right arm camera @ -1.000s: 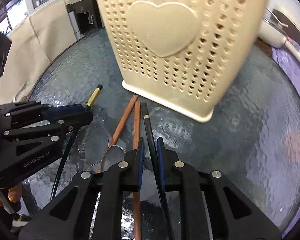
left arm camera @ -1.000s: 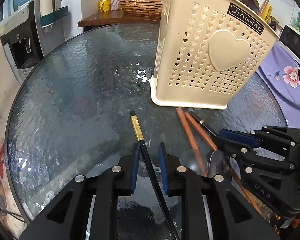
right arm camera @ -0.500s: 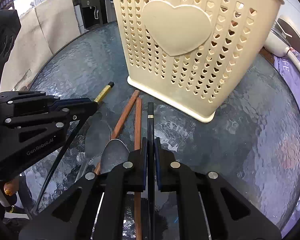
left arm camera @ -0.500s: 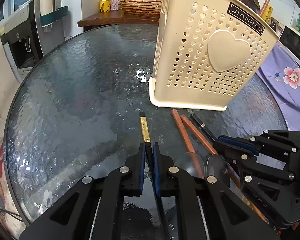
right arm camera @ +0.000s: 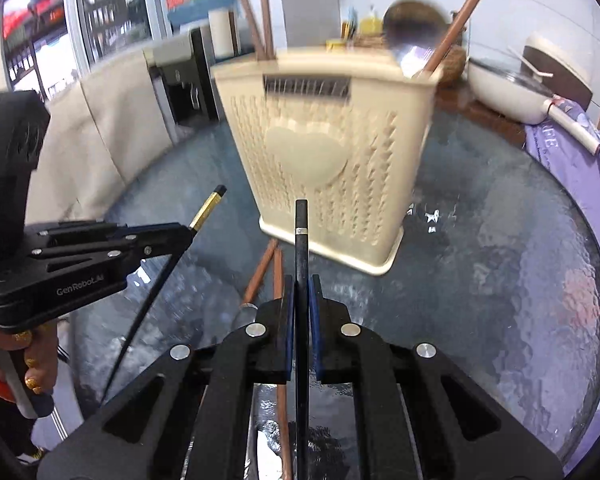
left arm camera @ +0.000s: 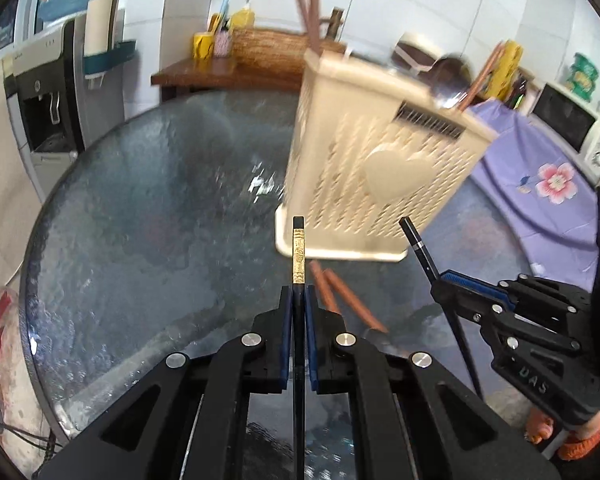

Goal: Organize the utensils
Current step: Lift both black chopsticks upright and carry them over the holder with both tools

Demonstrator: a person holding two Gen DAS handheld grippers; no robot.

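A thin, stiff, light, slippery black chopstick with a gold band (left arm camera: 298,254) is clamped near its thick end in the left gripper (left arm camera: 299,316) jaws above the glass surface (left arm camera: 140,240), and a plain black chopstick (right arm camera: 301,240) likewise in the right gripper (right arm camera: 301,312), both before the cream perforated plastic utensil basket (right arm camera: 328,160).

The cream basket (left arm camera: 380,168) stands upright in the middle of the counter (left arm camera: 148,216), blocking the way straight ahead; sticks and a spoon jut from its top. Two brown chopsticks (left arm camera: 340,296) lie on the glass just near of its base. Left of the basket the glass is open and bare to the rim. The right tongs (left arm camera: 440,280) crowd the near right.
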